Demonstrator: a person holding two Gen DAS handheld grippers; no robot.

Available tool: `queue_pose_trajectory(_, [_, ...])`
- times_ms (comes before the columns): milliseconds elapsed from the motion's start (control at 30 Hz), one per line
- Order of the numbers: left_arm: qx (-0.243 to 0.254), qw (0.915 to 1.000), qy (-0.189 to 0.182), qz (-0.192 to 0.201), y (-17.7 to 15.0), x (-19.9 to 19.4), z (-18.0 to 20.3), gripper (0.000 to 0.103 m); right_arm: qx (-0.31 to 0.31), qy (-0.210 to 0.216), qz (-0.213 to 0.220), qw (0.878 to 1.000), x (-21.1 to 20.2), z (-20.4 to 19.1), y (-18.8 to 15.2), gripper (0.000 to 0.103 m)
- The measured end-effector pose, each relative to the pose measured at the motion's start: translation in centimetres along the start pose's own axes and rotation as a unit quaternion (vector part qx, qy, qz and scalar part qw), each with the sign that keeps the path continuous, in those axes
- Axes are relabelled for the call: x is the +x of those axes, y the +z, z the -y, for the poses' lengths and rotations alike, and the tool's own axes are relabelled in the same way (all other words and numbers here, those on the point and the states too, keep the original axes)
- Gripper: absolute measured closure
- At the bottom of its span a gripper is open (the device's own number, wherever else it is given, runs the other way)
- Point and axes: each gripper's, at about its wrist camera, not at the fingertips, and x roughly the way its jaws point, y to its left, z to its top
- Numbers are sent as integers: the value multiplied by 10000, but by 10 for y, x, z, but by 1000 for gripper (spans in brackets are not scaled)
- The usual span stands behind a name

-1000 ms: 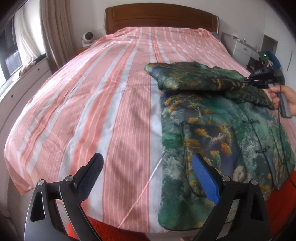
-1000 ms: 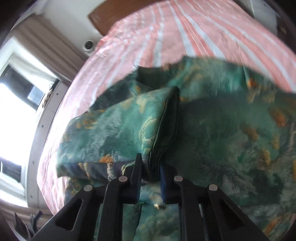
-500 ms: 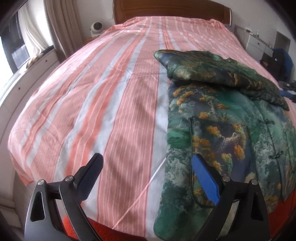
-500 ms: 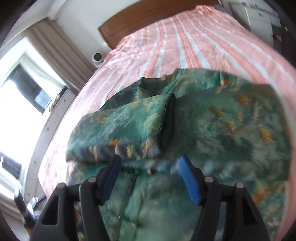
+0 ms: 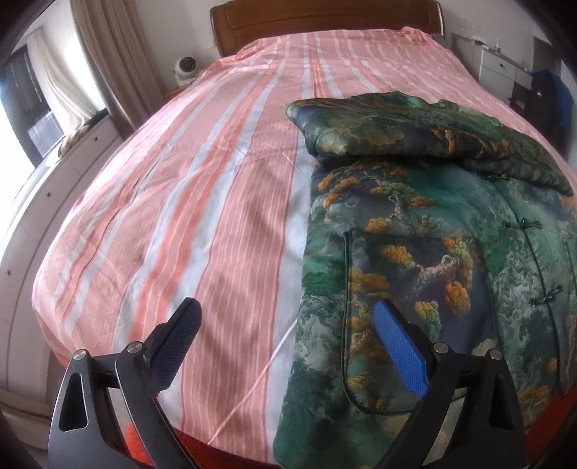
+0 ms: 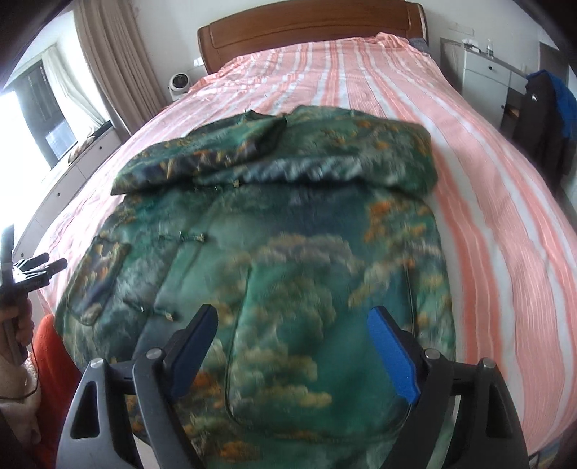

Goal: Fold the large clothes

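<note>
A green jacket (image 5: 425, 252) printed with trees and clouds lies flat on the striped bed (image 5: 202, 202), buttons up, both sleeves folded across its chest. In the right wrist view the same jacket (image 6: 288, 259) fills the middle, with the folded sleeves (image 6: 274, 158) at its far end. My left gripper (image 5: 285, 321) hovers open over the bed's near edge, its blue finger above the jacket's hem and pocket. My right gripper (image 6: 292, 324) hangs above the jacket's lower part; its jaws are opening and nothing is between them.
A wooden headboard (image 5: 324, 21) closes the far end. White drawers (image 6: 483, 72) and dark hanging clothes (image 6: 544, 112) stand to the right of the bed. A small fan (image 5: 185, 68) and curtains (image 5: 111, 61) are on the left. An orange cloth (image 6: 50, 346) hangs at the bed's foot.
My right gripper let go of the folded sleeve, opened wide and pulled back toward the jacket's hem. The left gripper drifted a little toward the jacket, still open.
</note>
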Motion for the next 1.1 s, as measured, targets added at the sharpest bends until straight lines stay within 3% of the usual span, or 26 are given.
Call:
queue_pose_trajectory(133, [124, 9999, 11, -94, -4, 4, 0, 6, 215, -32, -28, 9998, -1, 10, -16, 18])
queue_pose_trajectory(233, [-8, 9963, -770, -372, -11, 13, -15, 4, 361, -74, -6, 9993, -14, 27, -22, 18])
queue_pose_trajectory(300, [-266, 9861, -1490, -692, -19, 25, -28, 4, 517, -238, 66, 9984, -29, 53, -29, 18])
queue_pose_trajectory(400, [-324, 9747, -1959, -1031, -32, 43, -30, 4, 860, -375, -107, 9955, -38, 97, -43, 16])
queue_pose_trajectory(500, [-43, 9657, -2275, -1250, -44, 56, -12, 4, 1026, -126, -633, 9926, -26, 125, -59, 15])
queue_pose_trajectory(600, [35, 9647, -2353, -1184, -50, 54, 1, 6, 1068, 430, -868, 9896, -9, 132, -72, 15])
queue_pose_trajectory(633, [10, 9628, -2428, -1190, -50, 52, 3, 19, 1059, 627, -878, 9885, -5, 131, -73, 16])
queue_pose_trajectory(667, [-38, 9604, -2515, -1200, -50, 50, 2, 33, 1063, 717, -895, 9877, -2, 131, -74, 25])
queue_pose_trajectory(700, [-112, 9590, -2550, -1234, -50, 47, 1, 58, 1073, 809, -940, 9865, 0, 129, -73, 34])
queue_pose_trajectory(733, [-179, 9591, -2528, -1262, -49, 45, -2, 76, 1067, 939, -1043, 9843, 2, 126, -71, 68])
queue_pose_trajectory(767, [-249, 9559, -2622, -1296, -49, 42, -4, 79, 1034, 903, -1119, 9842, 2, 122, -70, 89])
queue_pose_trajectory(967, [67, 9579, -2596, -1223, -61, -1, -6, 85, 638, 774, -1097, 9889, -33, 96, -62, 92])
queue_pose_trajectory(1100, [120, 9468, -2880, -1431, -90, -39, -20, 85, 664, 1011, -1308, 9840, -64, 88, -82, 92])
